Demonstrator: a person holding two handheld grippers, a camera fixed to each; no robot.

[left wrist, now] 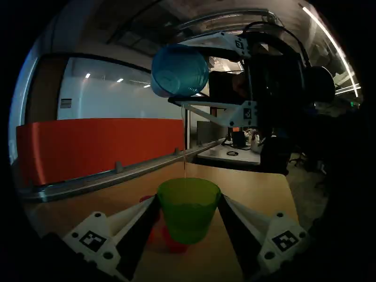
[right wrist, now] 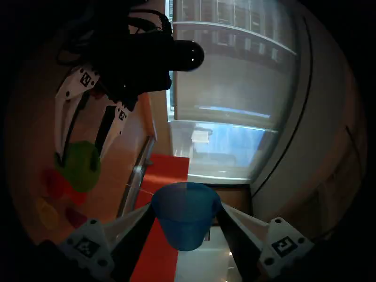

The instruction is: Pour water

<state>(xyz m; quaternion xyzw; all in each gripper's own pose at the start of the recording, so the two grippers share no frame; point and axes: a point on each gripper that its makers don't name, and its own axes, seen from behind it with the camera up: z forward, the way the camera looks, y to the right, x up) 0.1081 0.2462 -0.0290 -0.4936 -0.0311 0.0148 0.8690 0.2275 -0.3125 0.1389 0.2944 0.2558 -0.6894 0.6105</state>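
Clerk: Item one, the green cup [left wrist: 189,211]. Where is it sitting?

Checker: It is standing upright, low over the tabletop [left wrist: 254,188]. The left claw [left wrist: 188,201] is pinching it on both sides, just below the rim. Red shapes [left wrist: 171,243] are lying right beneath it. They are possibly other cups, but the view is too dim to say.

Clerk: Item two, the blue cup [right wrist: 185,221]?

Checker: The right claw [right wrist: 185,209] is pinching it across the wall, one finger on each side. The cup is hanging tipped on its side, well above the green cup. A thin stream of water [left wrist: 184,141] is falling from its lip into the green cup.

Clerk: Handling notes?

Checker: Both are looking like thin plastic: light, smooth and somewhat springy. I am judging that a hard squeeze would be buckling the wall, while a loose one would be letting a wet cup slip. The best hold is just under the rim, where the taper is stopping it from sliding down. The green cup is likely gaining weight as it is filling.

Clerk: Stage?

Checker: Pouring is under way. I am judging that the next move is calling for a steady tilt, with the lip staying over the green cup.
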